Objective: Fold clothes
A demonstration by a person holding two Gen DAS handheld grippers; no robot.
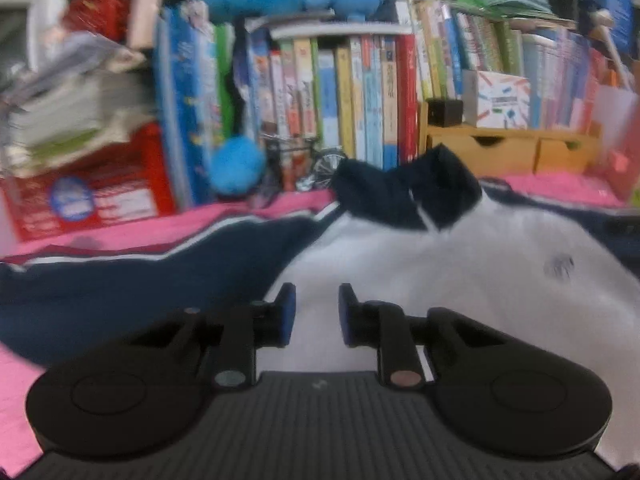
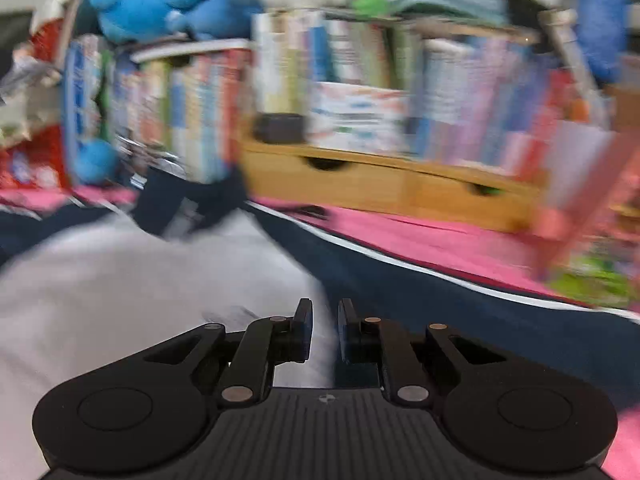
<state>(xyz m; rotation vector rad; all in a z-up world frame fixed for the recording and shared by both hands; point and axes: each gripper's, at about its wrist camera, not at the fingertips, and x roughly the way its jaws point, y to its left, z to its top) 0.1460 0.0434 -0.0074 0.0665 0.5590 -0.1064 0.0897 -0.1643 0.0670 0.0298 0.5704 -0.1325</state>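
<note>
Two grippers poised over a white and navy shirt spread flat for folding.

The shirt (image 1: pixel 460 256) lies across the pink counter (image 1: pixel 160 224), filling the middle of both views, collar toward the bookshelf (image 1: pixel 360 92) at the top of the frame, probably so its sleeves can be folded inward. The left gripper (image 1: pixel 317 312) has its jaws narrowly apart over white cloth, nothing visibly pinched. The right gripper (image 2: pixel 325 330), at the white-navy seam, shows a slimmer gap; whether it has cloth cannot be told.
</note>
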